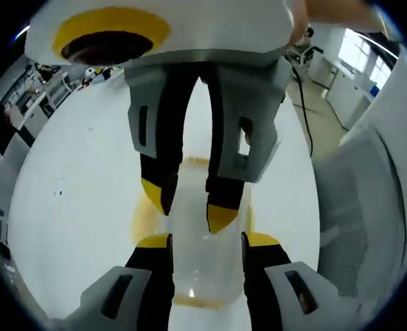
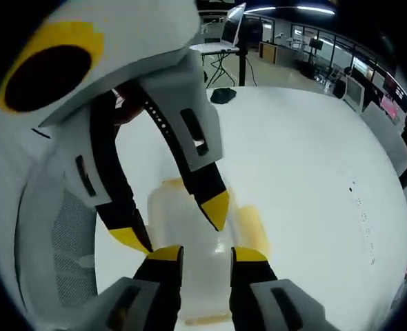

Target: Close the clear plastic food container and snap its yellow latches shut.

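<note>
Both hand-held grippers [image 1: 207, 241] [image 2: 207, 255] hide the container [image 1: 203, 276], perhaps closed.

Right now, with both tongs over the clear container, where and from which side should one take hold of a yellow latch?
Probably the yellow latch on the long side of the clear container. It is a thin flap hanging outward beside the wall, so come from that outer side and press it toward the wall. The right tongs and left tongs both sit open above the lid.

Table [image 1: 72, 200]: white, smooth top. On it, 1 clear plastic food container [image 1: 203, 269] with yellow latches [image 2: 253, 231] at its sides. Small dark specks mark the surface.
</note>
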The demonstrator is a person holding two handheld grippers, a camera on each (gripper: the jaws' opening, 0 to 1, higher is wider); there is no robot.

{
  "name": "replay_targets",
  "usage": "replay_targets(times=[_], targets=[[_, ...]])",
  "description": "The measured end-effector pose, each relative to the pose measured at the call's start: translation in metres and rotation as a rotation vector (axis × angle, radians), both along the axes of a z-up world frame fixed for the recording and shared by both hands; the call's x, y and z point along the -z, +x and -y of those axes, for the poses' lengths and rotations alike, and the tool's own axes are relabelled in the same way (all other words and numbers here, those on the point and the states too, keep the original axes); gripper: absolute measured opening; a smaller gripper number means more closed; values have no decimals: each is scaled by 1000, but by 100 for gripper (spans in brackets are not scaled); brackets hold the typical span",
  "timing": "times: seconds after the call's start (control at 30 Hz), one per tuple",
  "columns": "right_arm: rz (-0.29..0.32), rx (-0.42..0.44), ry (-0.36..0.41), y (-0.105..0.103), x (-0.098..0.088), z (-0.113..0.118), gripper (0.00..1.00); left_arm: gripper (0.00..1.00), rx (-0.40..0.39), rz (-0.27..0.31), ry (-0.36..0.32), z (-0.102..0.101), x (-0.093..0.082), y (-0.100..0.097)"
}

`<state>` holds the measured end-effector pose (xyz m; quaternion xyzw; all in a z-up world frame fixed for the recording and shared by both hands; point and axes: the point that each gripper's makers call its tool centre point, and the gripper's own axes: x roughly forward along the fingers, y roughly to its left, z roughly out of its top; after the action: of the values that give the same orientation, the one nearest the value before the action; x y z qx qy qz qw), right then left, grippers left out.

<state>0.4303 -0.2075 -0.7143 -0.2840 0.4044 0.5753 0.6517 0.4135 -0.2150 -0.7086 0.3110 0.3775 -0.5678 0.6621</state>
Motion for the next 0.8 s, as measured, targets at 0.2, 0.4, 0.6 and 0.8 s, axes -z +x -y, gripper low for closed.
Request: replay_targets(times=[0.2, 0.4, 0.6, 0.8], targets=[[1, -2, 0, 4, 0, 0, 25, 36, -2, 3, 1, 0, 2, -2], [8, -4, -12, 11, 1, 3, 25, 37, -11, 0, -4, 0, 6, -8], [13, -15, -28, 17, 2, 3, 25, 36, -53, -13, -14, -2, 6, -11], [22, -21, -40, 22, 4, 4, 29, 37, -59, 4, -13, -3, 5, -12]])
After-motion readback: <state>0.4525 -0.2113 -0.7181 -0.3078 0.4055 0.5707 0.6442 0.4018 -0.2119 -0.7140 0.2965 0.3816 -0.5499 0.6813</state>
